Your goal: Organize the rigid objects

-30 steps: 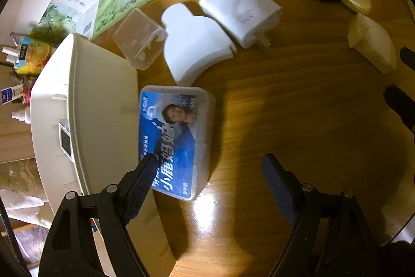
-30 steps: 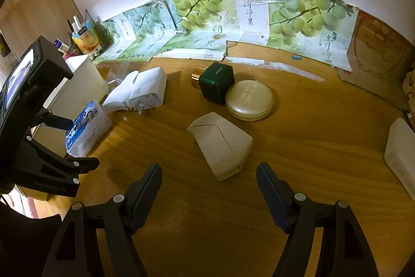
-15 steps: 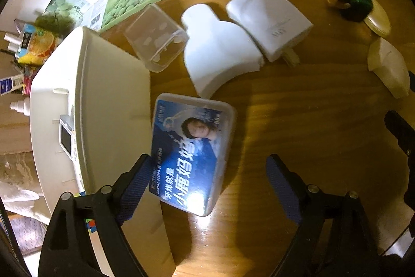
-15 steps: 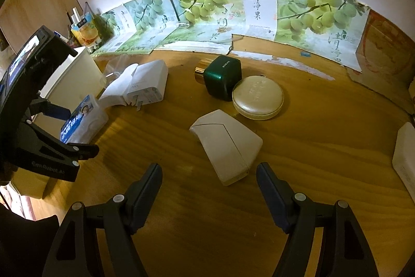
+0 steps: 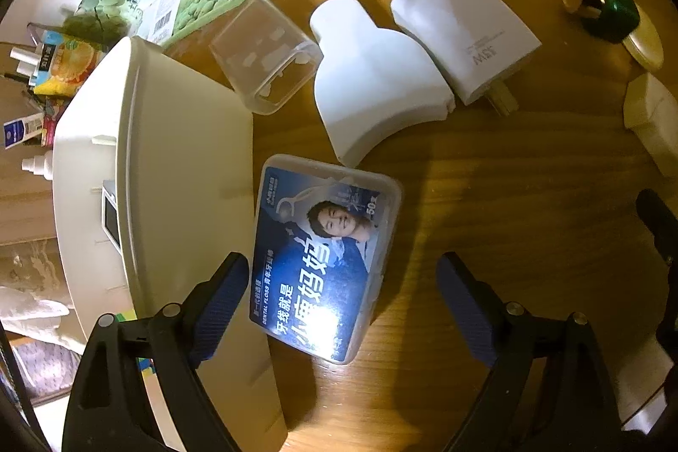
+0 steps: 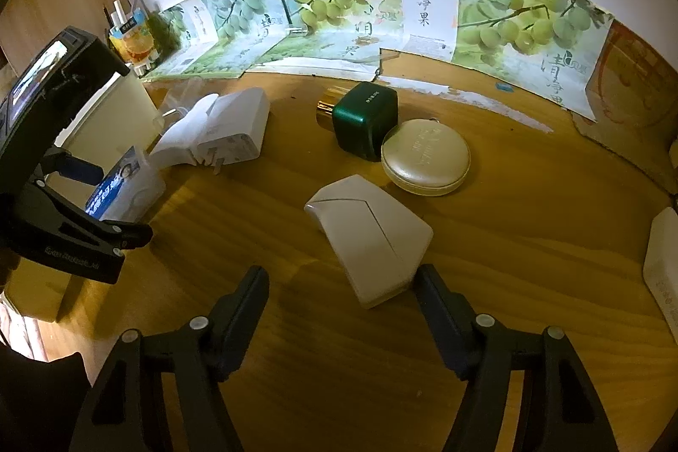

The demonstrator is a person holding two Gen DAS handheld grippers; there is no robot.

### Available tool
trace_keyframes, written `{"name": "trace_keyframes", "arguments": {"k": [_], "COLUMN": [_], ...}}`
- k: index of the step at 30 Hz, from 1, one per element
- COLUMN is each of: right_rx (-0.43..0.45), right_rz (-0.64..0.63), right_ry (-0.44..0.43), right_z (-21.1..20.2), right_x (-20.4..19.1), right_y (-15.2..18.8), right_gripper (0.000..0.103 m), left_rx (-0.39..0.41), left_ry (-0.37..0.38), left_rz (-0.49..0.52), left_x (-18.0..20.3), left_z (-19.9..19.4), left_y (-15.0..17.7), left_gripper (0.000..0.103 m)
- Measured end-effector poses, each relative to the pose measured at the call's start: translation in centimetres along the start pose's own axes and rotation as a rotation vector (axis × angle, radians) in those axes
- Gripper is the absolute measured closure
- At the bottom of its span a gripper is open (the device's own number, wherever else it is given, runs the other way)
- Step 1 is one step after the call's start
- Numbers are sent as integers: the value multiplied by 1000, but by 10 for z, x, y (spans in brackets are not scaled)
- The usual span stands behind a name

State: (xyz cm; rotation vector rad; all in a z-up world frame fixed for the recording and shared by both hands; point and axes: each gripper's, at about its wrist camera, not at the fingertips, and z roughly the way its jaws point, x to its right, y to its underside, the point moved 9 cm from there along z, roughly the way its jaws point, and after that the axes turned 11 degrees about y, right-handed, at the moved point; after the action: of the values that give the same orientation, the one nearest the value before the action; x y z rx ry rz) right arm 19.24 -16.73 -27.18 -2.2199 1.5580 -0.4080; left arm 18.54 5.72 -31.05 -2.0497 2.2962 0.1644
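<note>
Likely light, stiff and slick-sided, the dental floss box (image 5: 324, 261) lies flat on the bench (image 5: 487, 198) beside the white bin (image 5: 169, 176), between the opening, untouching jaws of the left gripper (image 5: 339, 293), and is best pinched across its long edges.

Around the dental floss box (image 5: 322, 261), room is uneven — the white bin (image 5: 169, 176) crowds its left side, a curved white case (image 5: 373, 87) blocks just beyond, while bare wooden tabletop (image 5: 529, 198) lies open rightward.
</note>
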Motion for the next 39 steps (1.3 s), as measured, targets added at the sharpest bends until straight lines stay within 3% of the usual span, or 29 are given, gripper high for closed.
{"name": "trace_keyframes", "arguments": {"k": [3,8,13,15,27,39], "right_rx": [3,9,16,16,21,34], "right_rz": [-1,3,6,7,-12,-3], "right_ry": [1,-3,0,0,-22,-27], "right_z": [0,0,-1,0,-7,-22], "right_x": [0,0,1,1,-7,-4], "right_y": [-1,-2,-3,-3,-3,-1], "right_gripper": [33,44,62,68,70,71], "left_rx": [-7,-9,8,12,9,-5], "left_ry": [3,8,-16,-19,18,141], "left_rz": [-12,-17,-49,-53,-53,-73], "left_x": [-2,-3,-2,-5,-2,12], "left_z": [3,6,-8,-9,-14,-20], "left_y": [-3,-6,1,1,11,26], "left_gripper": [11,12,29,31,32,33]}}
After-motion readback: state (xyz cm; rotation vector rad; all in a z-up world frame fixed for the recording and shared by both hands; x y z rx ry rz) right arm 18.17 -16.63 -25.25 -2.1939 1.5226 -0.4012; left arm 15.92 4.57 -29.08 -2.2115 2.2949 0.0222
